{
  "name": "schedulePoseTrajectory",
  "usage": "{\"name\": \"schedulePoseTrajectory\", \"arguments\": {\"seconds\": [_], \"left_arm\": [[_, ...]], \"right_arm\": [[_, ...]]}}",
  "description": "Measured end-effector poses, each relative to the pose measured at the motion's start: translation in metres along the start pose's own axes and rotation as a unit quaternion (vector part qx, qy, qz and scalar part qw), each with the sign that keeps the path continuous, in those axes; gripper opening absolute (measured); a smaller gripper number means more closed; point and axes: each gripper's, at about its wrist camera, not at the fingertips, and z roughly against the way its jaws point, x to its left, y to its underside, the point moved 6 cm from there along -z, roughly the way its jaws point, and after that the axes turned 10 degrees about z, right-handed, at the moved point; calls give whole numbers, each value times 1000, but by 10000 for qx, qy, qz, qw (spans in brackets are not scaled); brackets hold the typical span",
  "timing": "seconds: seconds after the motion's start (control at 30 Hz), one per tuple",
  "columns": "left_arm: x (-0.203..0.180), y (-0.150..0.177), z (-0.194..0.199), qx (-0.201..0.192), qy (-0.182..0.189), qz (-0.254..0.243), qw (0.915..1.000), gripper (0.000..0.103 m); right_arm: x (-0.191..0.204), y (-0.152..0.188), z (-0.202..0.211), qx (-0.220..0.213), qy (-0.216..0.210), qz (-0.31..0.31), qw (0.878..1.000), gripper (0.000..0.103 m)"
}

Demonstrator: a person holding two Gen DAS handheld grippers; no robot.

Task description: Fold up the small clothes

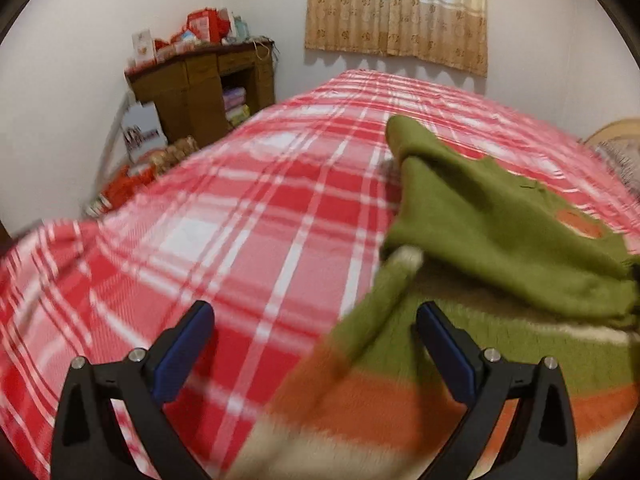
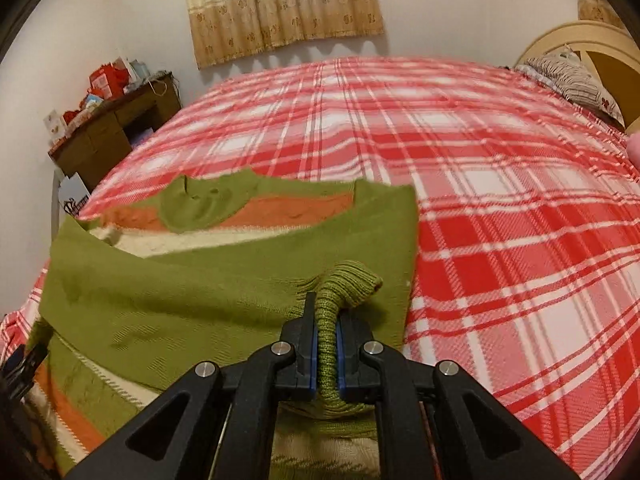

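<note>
A small green knit sweater (image 2: 192,292) with orange and cream stripes lies on the red plaid bedspread (image 2: 500,208). My right gripper (image 2: 326,332) is shut on its ribbed green sleeve cuff (image 2: 348,280), holding it over the sweater's body. In the left wrist view the sweater (image 1: 500,236) lies to the right, one sleeve folded across it. My left gripper (image 1: 314,320) is open and empty, its right finger (image 1: 444,344) over the sweater's striped edge, its left finger (image 1: 184,344) over the bedspread (image 1: 240,220).
A brown wooden cabinet (image 1: 208,88) with red boxes on top stands by the far-left wall. Bags and boxes (image 1: 144,148) sit on the floor beside the bed. A curtain (image 1: 396,8) hangs behind. A headboard and pillow (image 2: 568,76) are at the right.
</note>
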Motion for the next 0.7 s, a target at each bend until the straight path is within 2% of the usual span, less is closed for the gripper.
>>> {"name": "schedulePoseTrajectory", "arguments": {"seconds": [0.07,0.1,0.17,0.3,0.4,0.5,0.63,0.7], "left_arm": [[-5,-12,-15,14,-405,-47,9992,103],[-6,-18,-26,173,-479,37,9987,103],[-2,-26,-40,421,-402,257,9980,103],[12,-46,-38,280,-119,548,9980,103],[20,-30,-34,454,-109,665,9967,103],[24,-10,-29,463,-395,575,9965,103],[37,-8,-7,385,-253,620,9970,103],[43,-13,3,320,-160,688,9970,103]], "right_arm": [[0,-4,10,-134,114,80,9998,6],[-1,-5,13,-173,164,112,9997,6],[-3,-3,11,-135,89,102,9998,6],[4,15,-4,99,-61,188,9998,6],[11,25,-12,179,-131,223,9995,6],[14,24,-13,186,-348,158,9991,8],[13,26,-7,346,-377,200,9985,11],[9,22,5,257,-320,149,9990,15]]}}
